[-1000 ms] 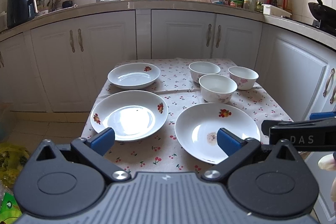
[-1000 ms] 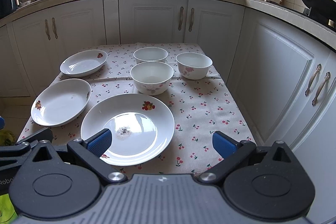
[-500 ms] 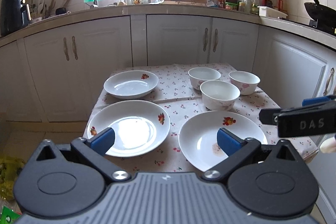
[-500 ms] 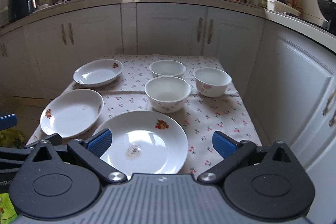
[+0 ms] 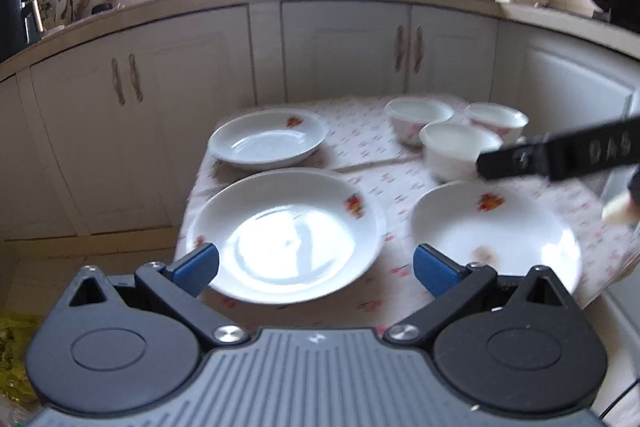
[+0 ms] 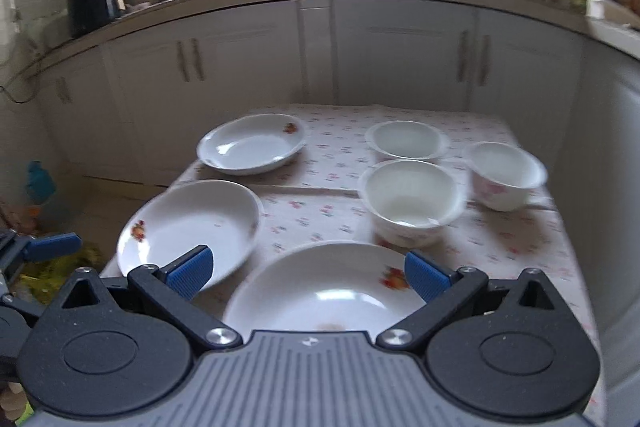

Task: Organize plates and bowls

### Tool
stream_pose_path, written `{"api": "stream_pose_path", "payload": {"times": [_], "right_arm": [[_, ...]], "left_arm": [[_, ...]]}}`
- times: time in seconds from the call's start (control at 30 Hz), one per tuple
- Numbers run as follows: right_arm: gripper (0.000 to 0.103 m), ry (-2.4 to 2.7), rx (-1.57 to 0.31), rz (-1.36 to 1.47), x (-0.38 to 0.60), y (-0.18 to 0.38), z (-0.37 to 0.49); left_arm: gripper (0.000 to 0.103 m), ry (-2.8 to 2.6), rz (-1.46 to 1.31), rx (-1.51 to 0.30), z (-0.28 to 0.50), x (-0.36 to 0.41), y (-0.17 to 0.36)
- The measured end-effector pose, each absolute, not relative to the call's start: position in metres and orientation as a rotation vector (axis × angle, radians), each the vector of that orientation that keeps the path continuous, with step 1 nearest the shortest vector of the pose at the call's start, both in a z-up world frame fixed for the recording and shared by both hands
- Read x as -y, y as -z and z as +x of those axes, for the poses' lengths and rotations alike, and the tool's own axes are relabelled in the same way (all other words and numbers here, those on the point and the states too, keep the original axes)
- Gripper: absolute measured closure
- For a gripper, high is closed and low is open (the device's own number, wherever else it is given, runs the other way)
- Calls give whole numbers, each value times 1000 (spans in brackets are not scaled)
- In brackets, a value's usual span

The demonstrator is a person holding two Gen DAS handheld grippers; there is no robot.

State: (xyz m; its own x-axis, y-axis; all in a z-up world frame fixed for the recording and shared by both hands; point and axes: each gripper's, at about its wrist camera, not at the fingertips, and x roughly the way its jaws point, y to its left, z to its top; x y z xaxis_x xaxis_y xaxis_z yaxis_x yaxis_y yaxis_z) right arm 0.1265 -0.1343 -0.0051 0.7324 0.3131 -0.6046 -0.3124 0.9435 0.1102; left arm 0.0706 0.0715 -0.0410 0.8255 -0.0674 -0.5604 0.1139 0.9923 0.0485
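Glossy round plates (image 5: 292,235), smooth bowls (image 6: 412,203)

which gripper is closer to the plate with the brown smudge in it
Right. The right gripper hangs open directly over the near rim of the smudged plate. The left gripper is open off to that plate's left, in front of the neighbouring plate.
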Motion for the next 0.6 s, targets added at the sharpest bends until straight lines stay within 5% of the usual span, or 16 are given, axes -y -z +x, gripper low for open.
{"api": "stream_pose_path", "payload": {"times": [0.6], "right_arm": [[1, -502, -797, 87, 53, 51, 232]], "left_arm": [[1, 315, 130, -701, 116, -139, 95]]}}
